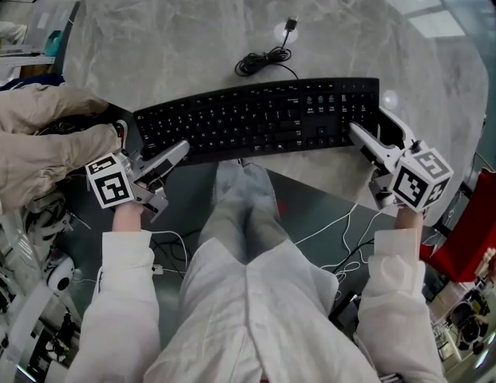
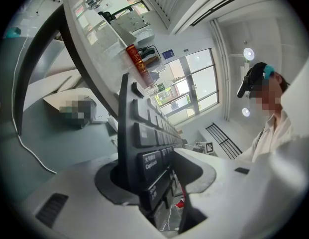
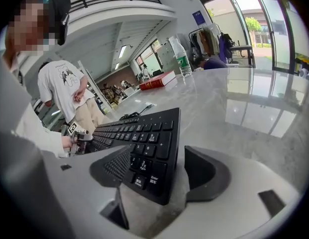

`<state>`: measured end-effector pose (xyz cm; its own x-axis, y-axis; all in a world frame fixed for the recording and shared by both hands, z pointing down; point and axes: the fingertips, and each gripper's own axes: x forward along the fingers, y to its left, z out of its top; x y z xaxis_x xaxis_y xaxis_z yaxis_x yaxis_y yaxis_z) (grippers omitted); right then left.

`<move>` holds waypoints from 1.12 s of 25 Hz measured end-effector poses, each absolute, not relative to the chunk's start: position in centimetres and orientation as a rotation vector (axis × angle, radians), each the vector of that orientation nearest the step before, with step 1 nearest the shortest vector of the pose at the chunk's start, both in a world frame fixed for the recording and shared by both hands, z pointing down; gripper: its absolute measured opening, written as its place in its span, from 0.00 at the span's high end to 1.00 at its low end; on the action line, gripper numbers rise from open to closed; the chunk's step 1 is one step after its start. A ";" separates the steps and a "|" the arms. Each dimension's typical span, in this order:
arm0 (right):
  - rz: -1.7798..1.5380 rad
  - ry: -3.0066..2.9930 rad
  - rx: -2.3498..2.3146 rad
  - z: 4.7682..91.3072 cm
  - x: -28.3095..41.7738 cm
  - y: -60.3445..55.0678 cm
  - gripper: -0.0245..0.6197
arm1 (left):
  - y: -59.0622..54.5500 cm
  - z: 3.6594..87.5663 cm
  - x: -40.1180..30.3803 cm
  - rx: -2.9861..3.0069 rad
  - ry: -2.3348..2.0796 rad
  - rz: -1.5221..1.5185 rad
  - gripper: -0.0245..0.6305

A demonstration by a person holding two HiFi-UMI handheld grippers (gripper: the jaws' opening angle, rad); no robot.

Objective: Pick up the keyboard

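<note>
a grey marble table [image 1: 176,38] is carrying a black keyboard [image 1: 255,120], which is lying along its near edge. the keyboard's coiled cable [image 1: 262,61] is resting just beyond it on the far side. a red book [image 3: 158,80] and a bottle [image 3: 182,59] are sitting farther off on the same top.

Bright daylight from windows [image 2: 194,83]; ceiling lamps [image 2: 249,54] blown out. Glare patches on marble surface [image 1: 152,54]. Both gripper views: heavy fisheye, dark vignetted corners, near end of keyboard [image 2: 139,133] soft. Head view sharp, shadows faint.
</note>
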<state>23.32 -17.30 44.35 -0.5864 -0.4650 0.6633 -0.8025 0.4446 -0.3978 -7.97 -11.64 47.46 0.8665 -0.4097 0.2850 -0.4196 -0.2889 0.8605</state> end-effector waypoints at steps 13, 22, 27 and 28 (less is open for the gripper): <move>1.062 -2.284 0.969 44.3 22.3 -16.9 0.45 | -11.6 47.5 -7.8 1.877 -0.590 -0.079 0.60; 1.105 -2.282 1.015 44.2 22.9 -17.3 0.47 | -11.7 47.5 -7.7 1.892 -0.590 -0.019 0.60; 1.111 -2.275 1.060 44.3 23.4 -17.5 0.56 | -11.7 47.6 -7.7 1.884 -0.578 -0.025 0.60; 1.108 -2.272 1.060 44.3 23.4 -17.4 0.56 | -11.7 47.6 -7.7 1.886 -0.579 -0.024 0.60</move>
<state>23.36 -17.44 44.29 -0.6340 -0.4580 0.6232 -0.7730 0.3990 -0.4932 -7.71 -11.70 47.61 0.8799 -0.4018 0.2536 -0.3790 -0.2716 0.8846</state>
